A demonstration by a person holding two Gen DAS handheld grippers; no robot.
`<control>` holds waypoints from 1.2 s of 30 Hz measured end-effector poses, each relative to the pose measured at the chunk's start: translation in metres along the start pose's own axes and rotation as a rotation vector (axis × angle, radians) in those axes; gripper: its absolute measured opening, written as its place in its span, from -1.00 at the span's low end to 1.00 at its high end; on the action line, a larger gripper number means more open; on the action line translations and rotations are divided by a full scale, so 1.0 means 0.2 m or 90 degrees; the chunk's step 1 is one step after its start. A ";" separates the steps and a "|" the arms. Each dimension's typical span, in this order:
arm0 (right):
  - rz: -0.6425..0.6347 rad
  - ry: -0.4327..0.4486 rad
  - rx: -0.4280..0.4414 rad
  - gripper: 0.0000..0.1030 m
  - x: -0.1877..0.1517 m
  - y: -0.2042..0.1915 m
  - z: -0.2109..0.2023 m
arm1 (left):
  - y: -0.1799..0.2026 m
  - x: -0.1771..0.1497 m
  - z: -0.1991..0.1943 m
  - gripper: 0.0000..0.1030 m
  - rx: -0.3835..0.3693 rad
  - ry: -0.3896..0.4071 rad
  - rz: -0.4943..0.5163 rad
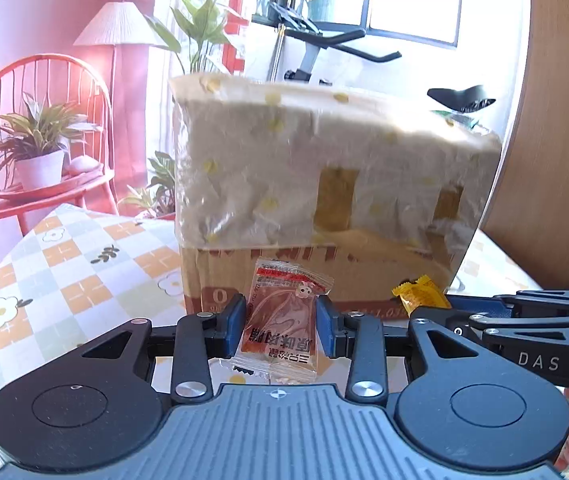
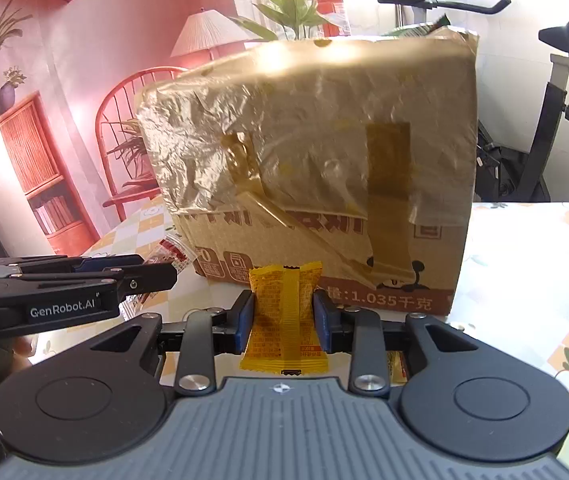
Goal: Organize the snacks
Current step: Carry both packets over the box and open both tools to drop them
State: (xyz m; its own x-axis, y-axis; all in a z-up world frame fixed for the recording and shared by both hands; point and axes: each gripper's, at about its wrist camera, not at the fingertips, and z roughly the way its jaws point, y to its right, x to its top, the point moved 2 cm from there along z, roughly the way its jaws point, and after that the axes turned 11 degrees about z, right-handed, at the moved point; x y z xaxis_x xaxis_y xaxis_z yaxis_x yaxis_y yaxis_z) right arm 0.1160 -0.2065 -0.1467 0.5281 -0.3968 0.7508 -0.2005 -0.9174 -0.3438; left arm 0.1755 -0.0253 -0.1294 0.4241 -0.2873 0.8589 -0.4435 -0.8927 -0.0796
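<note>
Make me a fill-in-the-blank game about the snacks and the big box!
1. The left gripper is clamped on a clear packet with a ____ snack inside.
2. The right gripper is clamped on a ____ packet.
3. Behind both packets stands a big ____ box with plastic taped over it.
4. The tablecloth has a checked pattern with little ____ on it.

Missing words: reddish-brown; yellow; cardboard; flowers

My matt black plastic gripper (image 1: 282, 326) pinches a glossy clear-red plastic wrapper (image 1: 284, 320); cardboard box (image 2: 324, 200) under crinkled shiny film; patterned cloth tabletop (image 1: 64, 272).
</note>
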 end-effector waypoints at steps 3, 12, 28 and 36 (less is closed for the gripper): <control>-0.012 0.036 0.014 -0.35 0.07 -0.06 -0.06 | -0.03 0.12 -0.09 -0.22 0.016 0.040 0.001; -0.060 0.129 0.070 -0.35 0.43 -0.25 -0.19 | -0.09 0.51 -0.17 -0.22 0.023 0.120 -0.004; -0.076 0.132 -0.021 -0.35 0.95 -0.08 0.17 | -0.15 0.94 0.22 -0.22 0.023 0.107 0.003; -0.078 0.096 -0.058 -0.35 0.98 0.01 0.32 | -0.15 0.94 0.42 -0.22 0.021 0.066 0.022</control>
State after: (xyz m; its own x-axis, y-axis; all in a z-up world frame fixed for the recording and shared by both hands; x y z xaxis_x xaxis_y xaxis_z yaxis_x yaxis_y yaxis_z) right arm 0.2719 -0.2837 -0.0354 0.4255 -0.2756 0.8620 -0.2200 -0.9554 -0.1968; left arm 0.3350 -0.0818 -0.0080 0.3235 -0.2825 0.9031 -0.4300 -0.8941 -0.1257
